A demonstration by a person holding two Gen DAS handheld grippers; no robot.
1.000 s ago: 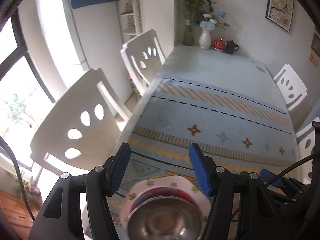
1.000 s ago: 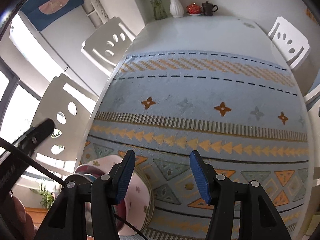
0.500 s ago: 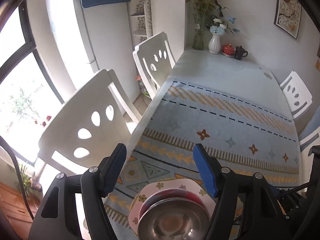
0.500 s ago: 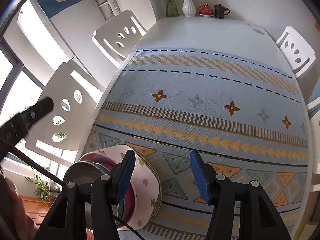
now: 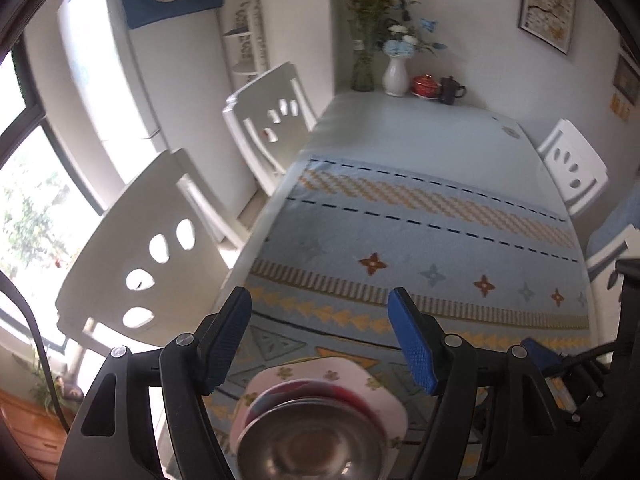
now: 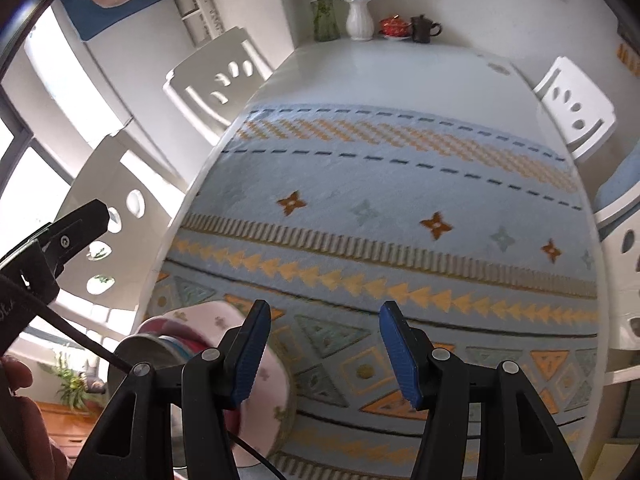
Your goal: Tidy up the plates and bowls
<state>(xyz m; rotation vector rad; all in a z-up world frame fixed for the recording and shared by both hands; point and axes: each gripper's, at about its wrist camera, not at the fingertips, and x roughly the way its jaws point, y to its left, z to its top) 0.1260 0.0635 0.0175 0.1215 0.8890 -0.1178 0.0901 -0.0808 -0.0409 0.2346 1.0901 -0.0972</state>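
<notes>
At the near left corner of the desk [image 6: 384, 76] sat the stack: steel bowl [image 5: 312, 440] nested in a red bowl [image 5: 280, 394] on a floral plate [image 5: 384, 398], likely gathered to save room. Left tongs [image 5: 320, 320] hovered above it, jaws wide, holding nothing. Right tongs [image 6: 322, 334] gaped empty over the runner [image 6: 400, 184].

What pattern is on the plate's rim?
White plate with small yellow-green flower motifs, clearest in the left wrist view.

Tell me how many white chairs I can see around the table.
4. Two on the left side: a near chair and a farther chair. Two on the right: a far chair and a near chair, mostly cut off. Others may be hidden.
</notes>
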